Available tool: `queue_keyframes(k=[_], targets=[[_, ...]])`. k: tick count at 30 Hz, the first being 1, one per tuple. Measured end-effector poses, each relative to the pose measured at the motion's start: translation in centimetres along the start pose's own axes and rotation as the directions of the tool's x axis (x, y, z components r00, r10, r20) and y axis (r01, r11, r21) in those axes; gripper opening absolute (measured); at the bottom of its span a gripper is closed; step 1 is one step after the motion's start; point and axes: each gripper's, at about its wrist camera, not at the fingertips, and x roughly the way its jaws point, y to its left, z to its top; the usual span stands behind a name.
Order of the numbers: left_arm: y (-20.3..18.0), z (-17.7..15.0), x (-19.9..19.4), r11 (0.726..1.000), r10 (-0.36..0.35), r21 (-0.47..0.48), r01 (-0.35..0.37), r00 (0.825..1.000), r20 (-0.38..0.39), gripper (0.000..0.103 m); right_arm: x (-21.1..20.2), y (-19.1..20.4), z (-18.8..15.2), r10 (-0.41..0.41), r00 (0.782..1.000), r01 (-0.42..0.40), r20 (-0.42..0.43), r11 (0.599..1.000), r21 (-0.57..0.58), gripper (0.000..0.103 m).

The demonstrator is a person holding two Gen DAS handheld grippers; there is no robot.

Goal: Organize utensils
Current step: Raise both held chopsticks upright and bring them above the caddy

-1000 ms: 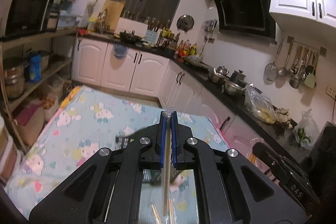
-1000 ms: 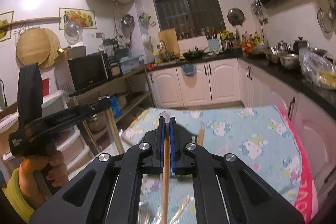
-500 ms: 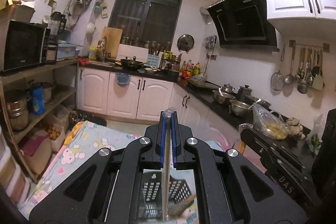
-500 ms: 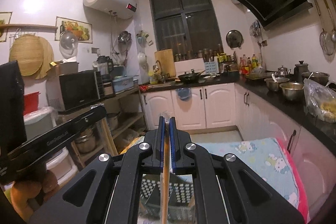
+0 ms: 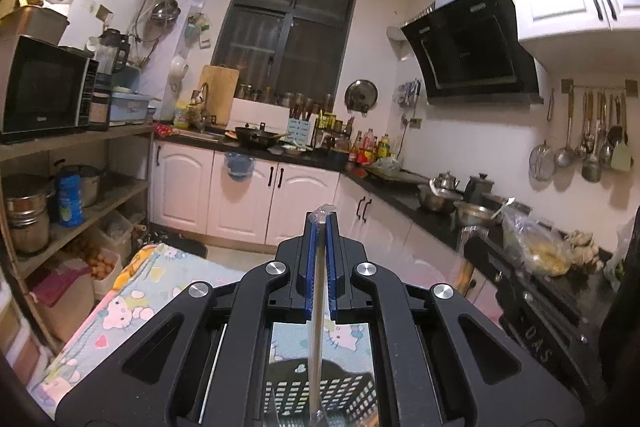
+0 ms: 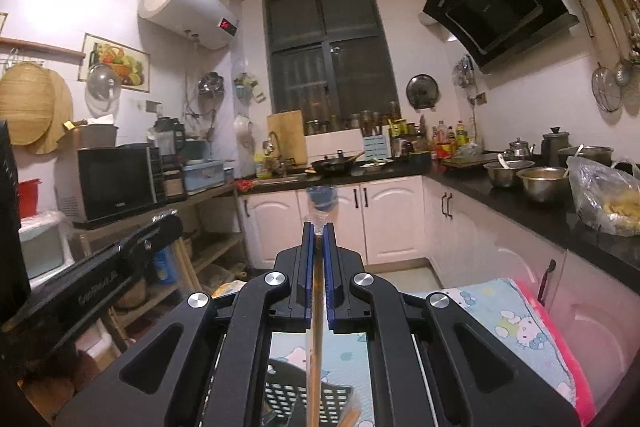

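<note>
Between left claw (image 5: 320, 223) pads: wrapped chopstick (image 5: 317, 327), above black basket (image 5: 320, 393).

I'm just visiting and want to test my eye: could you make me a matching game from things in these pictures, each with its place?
Things:
1. black microwave oven
2. white cylindrical water heater
3. black perforated plastic basket
4. wooden chopstick in clear wrap

Places:
A. high on the wall
B. below the grippers, on the cartoon-print cloth
C. between the right gripper fingers
D. on the wooden shelf

Pairs: 1-D, 2-A, 3-B, 4-C
</note>
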Motion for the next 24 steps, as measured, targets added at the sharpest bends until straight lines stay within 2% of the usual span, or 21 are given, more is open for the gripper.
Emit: queue_keyframes(k=[12, 17, 24], targets=[[0.6, -3.5, 1.7, 1.0, 0.009, 0.024, -0.008, 0.998, -0.057, 0.001, 1.0, 0.0, -2.8, -0.029, 0.998, 0.031, 0.053, 0.999, -0.032, 0.005], [0.8, -4.2, 1.7, 0.999, 0.005, 0.034, -0.003, 0.997, -0.073, 0.001, 1.3, 0.1, -3.0, -0.029, 0.999, 0.031, 0.045, 0.998, -0.056, 0.005], [1.6, -5.4, 1.7, 1.0, -0.003, 0.004, 0.004, 0.99, -0.139, 0.001, 0.4, -0.4, -3.8, -0.017, 1.0, 0.017, -0.005, 0.999, -0.043, 0.005]])
